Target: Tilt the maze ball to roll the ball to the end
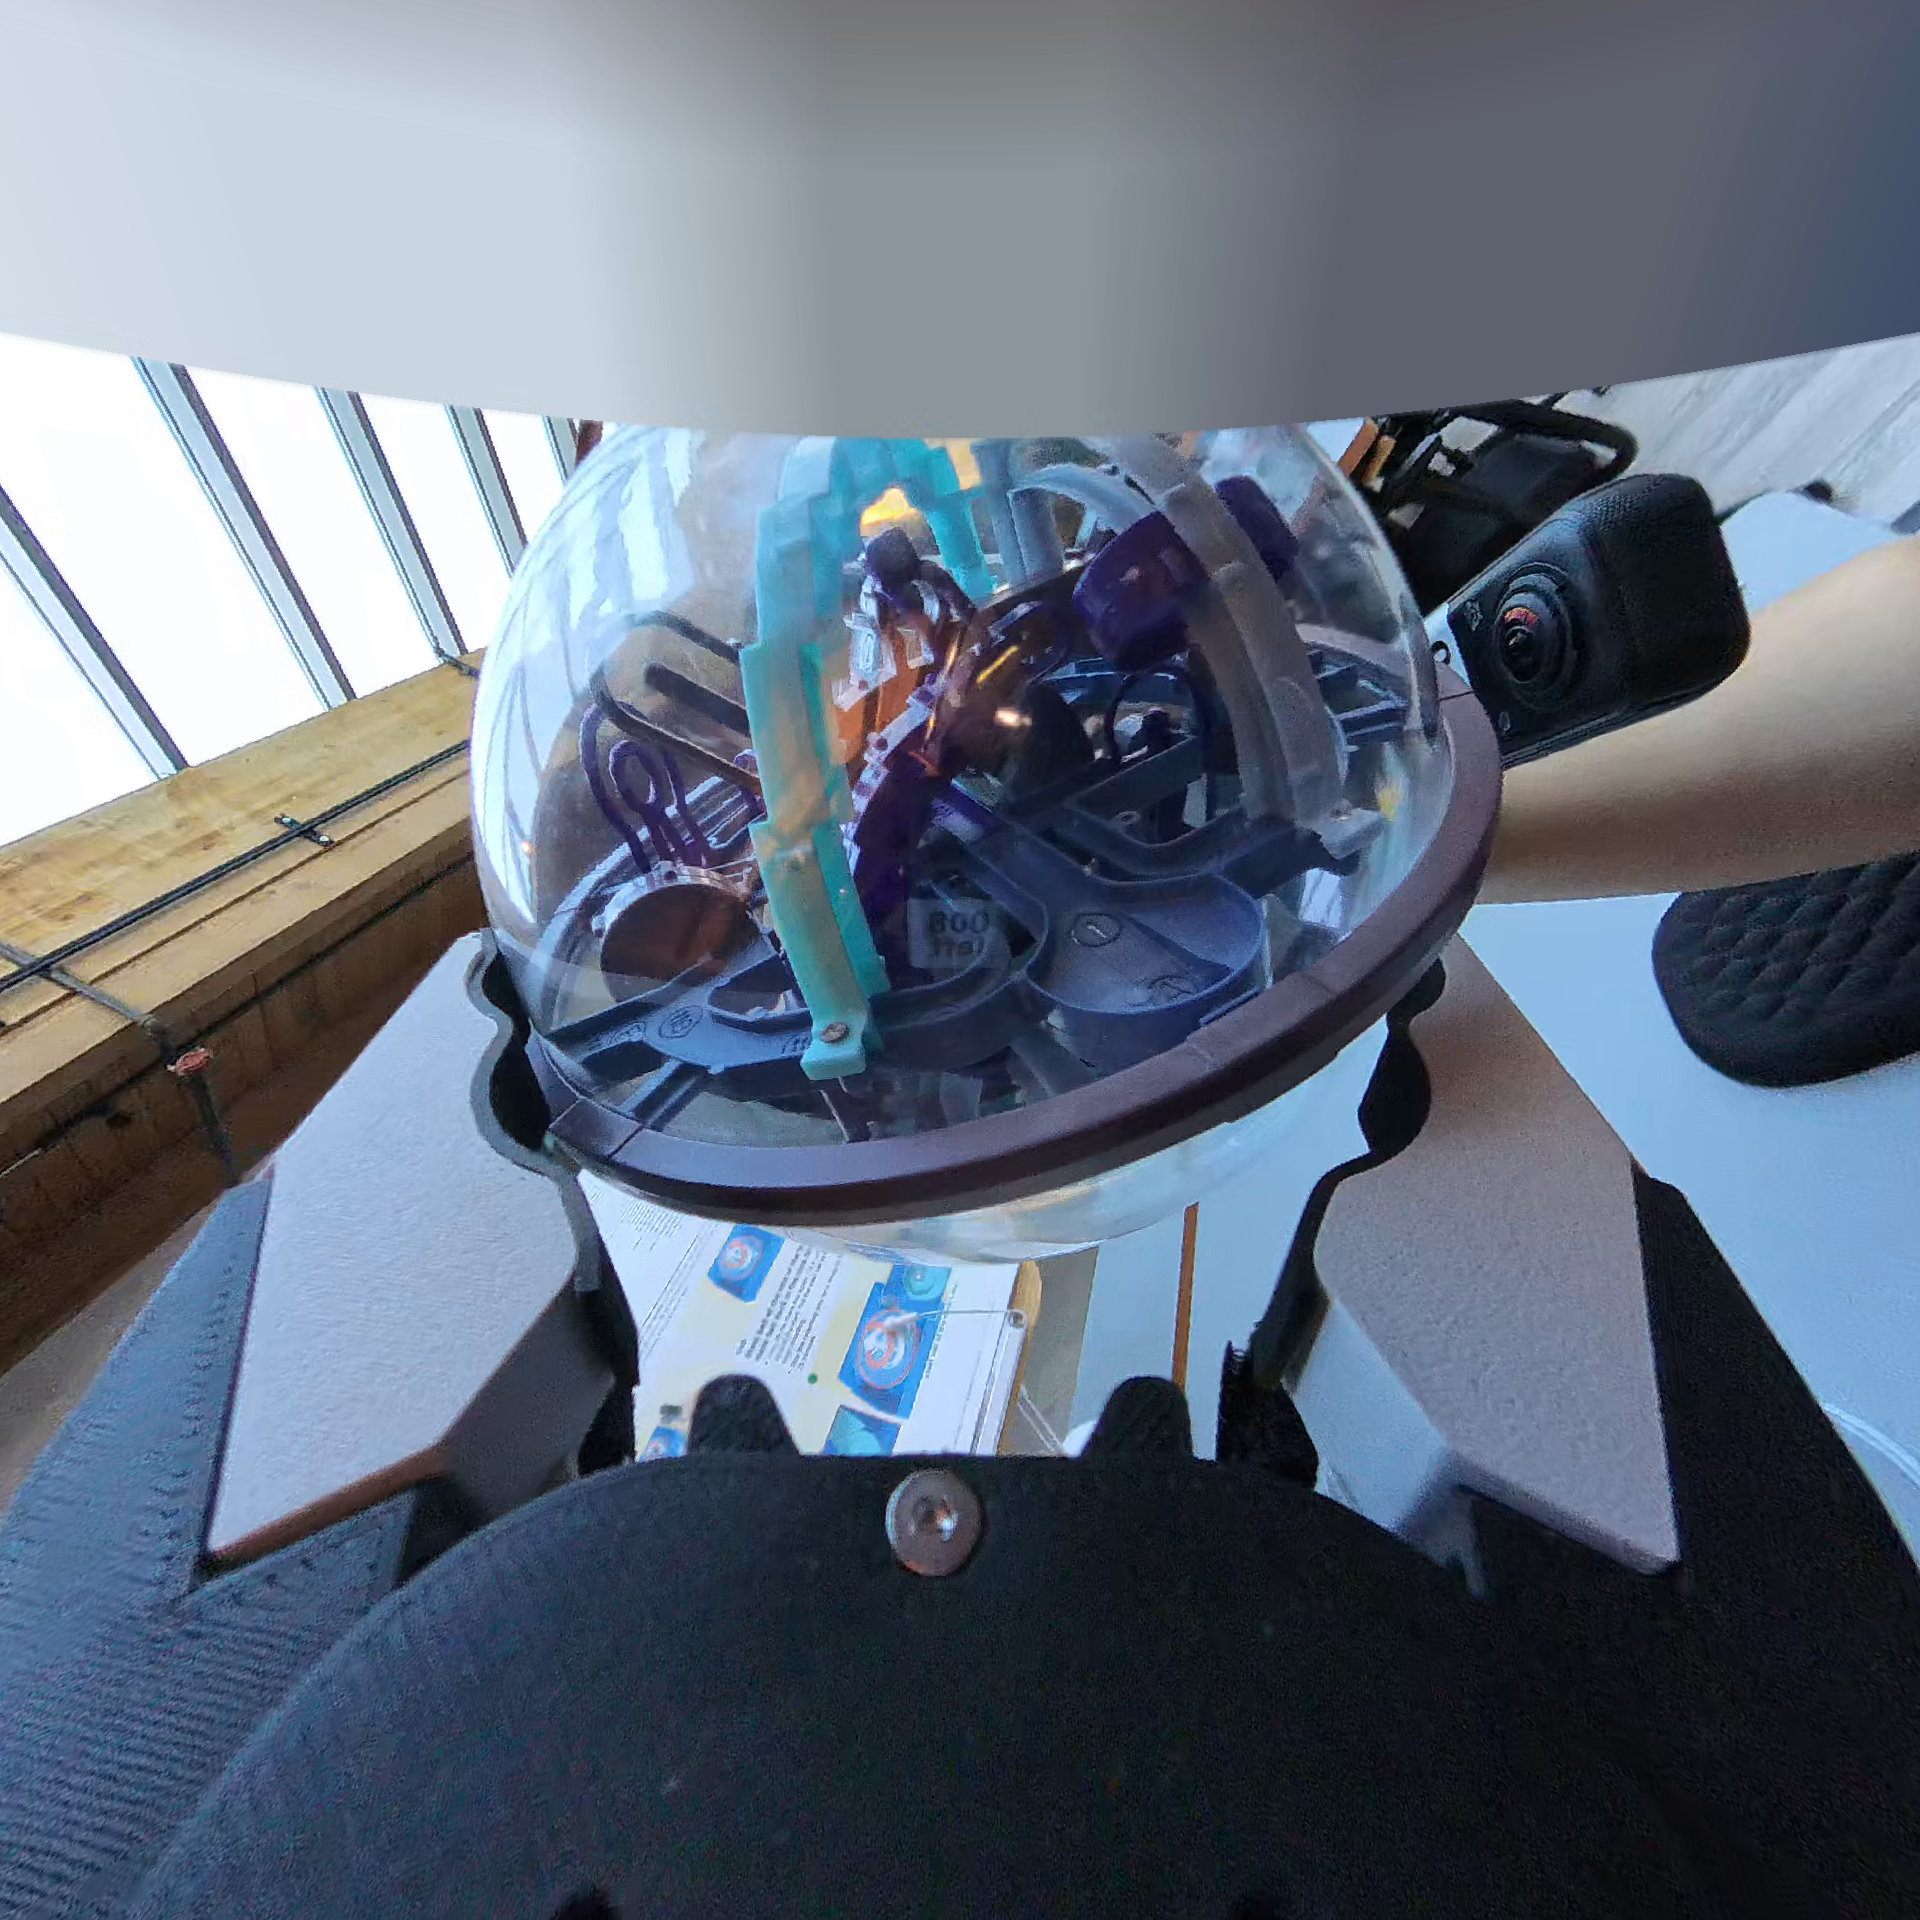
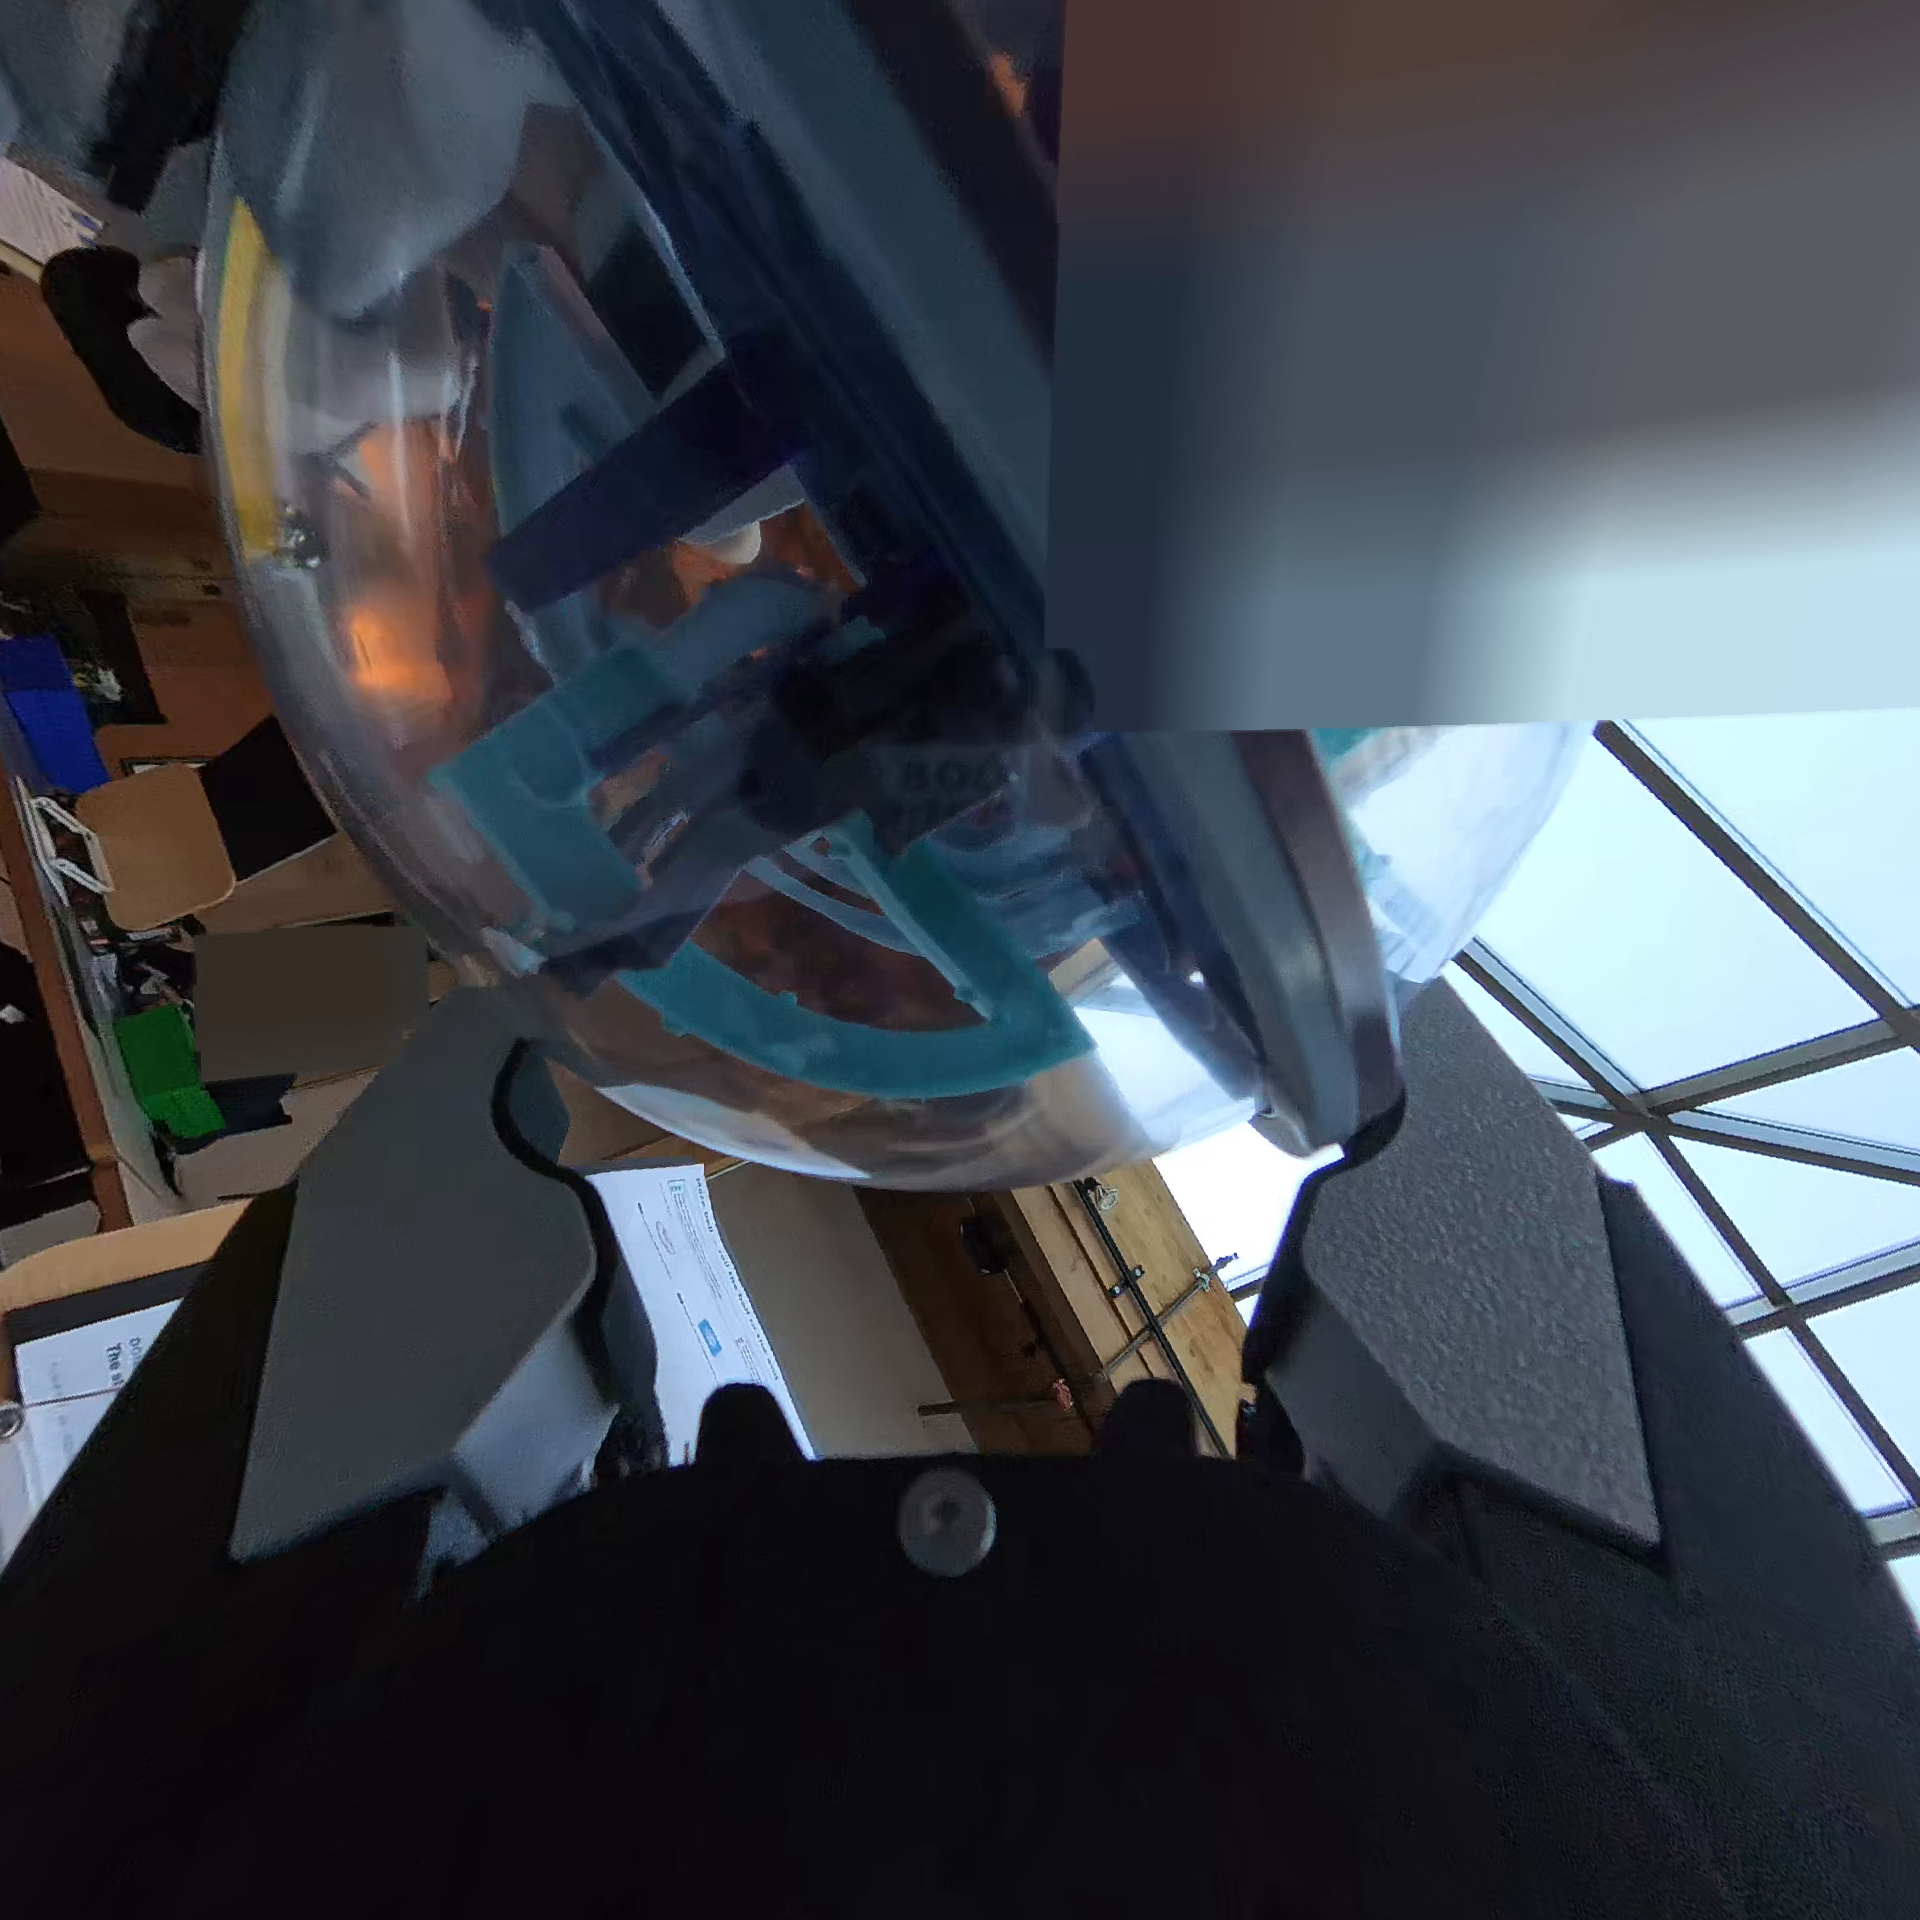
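The maze ball (image 1: 966,810) is a clear sphere with teal, purple and dark blue tracks inside and a dark band around its middle. In the left wrist view my left gripper (image 1: 956,1049) is shut on it, one finger on each side of the band, and holds it in the air. In the right wrist view the maze ball (image 2: 727,727) fills the upper middle, tilted, and my right gripper (image 2: 951,1101) is shut on its lower part. The right gripper's black camera body (image 1: 1590,613) shows beyond the sphere. I cannot make out the small ball inside.
A printed instruction sheet (image 1: 831,1340) lies below the sphere on a white table (image 1: 1766,1195). A wooden beam (image 1: 229,894) and window bars (image 1: 260,551) are to the left. A person's forearm (image 1: 1714,748) reaches in from the right. Cluttered shelves (image 2: 94,831) stand at left in the right wrist view.
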Available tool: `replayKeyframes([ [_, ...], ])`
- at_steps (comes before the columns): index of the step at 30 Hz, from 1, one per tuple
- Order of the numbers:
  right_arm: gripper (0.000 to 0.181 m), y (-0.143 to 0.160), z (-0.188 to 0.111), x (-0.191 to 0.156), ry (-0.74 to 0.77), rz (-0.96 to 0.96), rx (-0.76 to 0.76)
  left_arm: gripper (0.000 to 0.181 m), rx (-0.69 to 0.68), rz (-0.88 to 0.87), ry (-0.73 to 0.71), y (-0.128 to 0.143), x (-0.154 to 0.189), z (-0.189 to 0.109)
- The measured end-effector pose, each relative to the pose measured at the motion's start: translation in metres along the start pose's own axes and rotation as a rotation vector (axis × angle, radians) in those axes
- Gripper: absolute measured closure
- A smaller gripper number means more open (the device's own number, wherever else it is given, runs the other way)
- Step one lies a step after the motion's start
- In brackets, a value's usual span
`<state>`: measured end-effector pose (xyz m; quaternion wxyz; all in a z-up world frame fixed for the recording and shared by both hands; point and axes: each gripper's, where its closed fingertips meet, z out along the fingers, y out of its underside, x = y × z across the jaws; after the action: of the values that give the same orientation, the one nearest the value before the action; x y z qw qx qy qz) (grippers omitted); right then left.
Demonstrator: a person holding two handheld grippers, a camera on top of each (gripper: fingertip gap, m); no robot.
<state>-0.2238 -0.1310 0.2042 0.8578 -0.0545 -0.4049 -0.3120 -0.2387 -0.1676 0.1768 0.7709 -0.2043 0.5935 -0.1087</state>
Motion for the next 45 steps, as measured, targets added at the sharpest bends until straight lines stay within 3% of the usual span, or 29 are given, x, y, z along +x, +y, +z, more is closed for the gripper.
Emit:
replayKeyframes([
  [2, 0.025, -0.004, 0.003, -0.001, -0.023, -0.029, -0.014, 0.023, 0.024, -0.026, 0.018, 0.002, -0.002, -0.005],
  [8, 0.032, -0.003, 0.008, -0.002, -0.073, -0.172, -0.079, 0.023, 0.033, -0.027, 0.026, 0.015, -0.007, -0.010],
  [19, 0.031, 0.005, 0.000, 0.007, -0.159, -0.367, -0.072, 0.023, 0.073, -0.010, -0.035, 0.025, -0.003, 0.006],
  [33, 0.031, -0.001, -0.019, -0.010, -0.197, -0.374, -0.040, 0.023, 0.067, -0.029, -0.080, 0.034, 0.023, 0.002],
  [38, 0.029, 0.003, -0.015, -0.030, -0.445, -0.220, -0.089, 0.023, 0.119, -0.370, -0.039, 0.041, 0.025, -0.002],
  [42, 0.030, 0.005, -0.015, -0.049, -0.693, -0.032, -0.136, 0.023, 0.242, -0.767, -0.011, 0.046, 0.024, -0.006],
  [45, 0.025, -0.002, -0.018, -0.058, -0.798, 0.127, -0.116, 0.023, 0.330, -0.999, 0.027, 0.045, 0.024, -0.010],
])
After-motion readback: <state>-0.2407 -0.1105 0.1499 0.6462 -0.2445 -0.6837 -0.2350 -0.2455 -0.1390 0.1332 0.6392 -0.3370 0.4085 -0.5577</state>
